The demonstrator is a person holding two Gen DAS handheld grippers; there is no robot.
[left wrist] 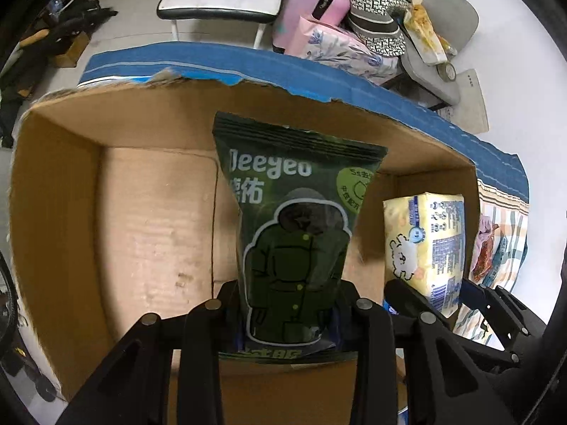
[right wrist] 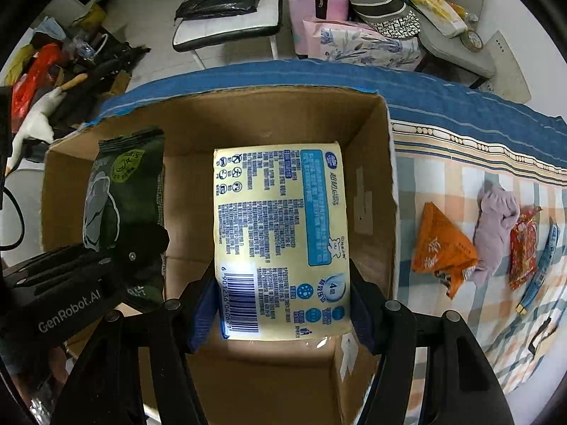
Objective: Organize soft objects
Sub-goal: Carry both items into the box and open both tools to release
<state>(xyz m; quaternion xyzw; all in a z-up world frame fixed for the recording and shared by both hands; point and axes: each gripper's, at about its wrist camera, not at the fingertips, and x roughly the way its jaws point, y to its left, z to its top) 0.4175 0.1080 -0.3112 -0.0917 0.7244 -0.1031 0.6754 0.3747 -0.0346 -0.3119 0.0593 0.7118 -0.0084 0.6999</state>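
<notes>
The left gripper is seen clamped low at frame centre; the right gripper is likewise closed, bottom centre.

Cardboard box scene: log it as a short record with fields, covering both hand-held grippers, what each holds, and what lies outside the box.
container: cardboard box, open, on a blue-edged checked cloth
left hand-held gripper: shut on green packet, over the box
right hand-held gripper: shut on yellow tissue pack, over the box
box floor: bare cardboard showing under both items
outside box, on cloth: orange packet, pink cloth, red packet
</notes>
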